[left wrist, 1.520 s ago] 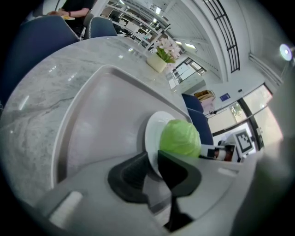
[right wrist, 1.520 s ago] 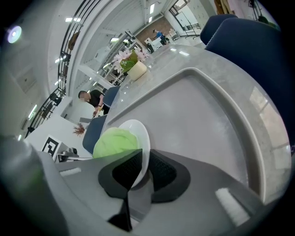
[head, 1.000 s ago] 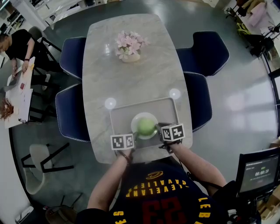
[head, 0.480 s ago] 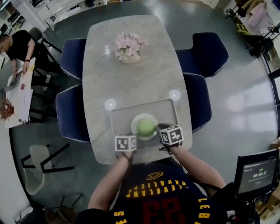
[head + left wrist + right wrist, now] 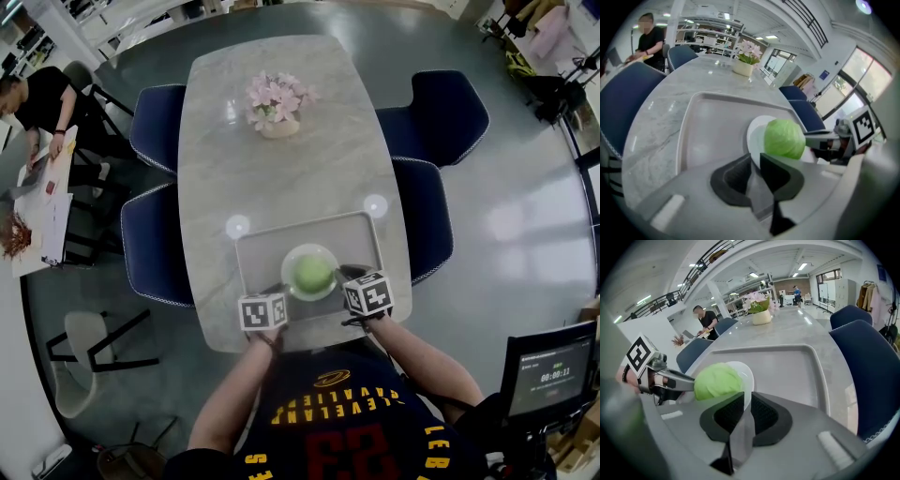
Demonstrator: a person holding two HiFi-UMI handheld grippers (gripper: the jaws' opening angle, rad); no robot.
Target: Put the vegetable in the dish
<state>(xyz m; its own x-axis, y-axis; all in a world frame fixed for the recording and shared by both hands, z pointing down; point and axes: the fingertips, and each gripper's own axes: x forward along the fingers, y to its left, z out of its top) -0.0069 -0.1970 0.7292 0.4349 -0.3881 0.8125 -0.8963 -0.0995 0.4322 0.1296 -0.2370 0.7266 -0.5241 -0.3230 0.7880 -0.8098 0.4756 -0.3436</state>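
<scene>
Round green cabbage fills the white round dish. The left claw, jaws just closing, clenches the rim at 8 o'clock and the right claw at 4 o'clock, likely for balance.

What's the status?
Left gripper jaws just closing around dish rim. Right gripper clamped on opposite rim. Cabbage sits in dish. Nothing in the way.

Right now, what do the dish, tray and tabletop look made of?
Dish: smooth white, likely ceramic or melamine; thin even rim.
Tray: matte grey, probably moulded plastic; rounded raised rim.
Tabletop: polished marble or marble-look stone; grey veining, lamp reflections.
</scene>
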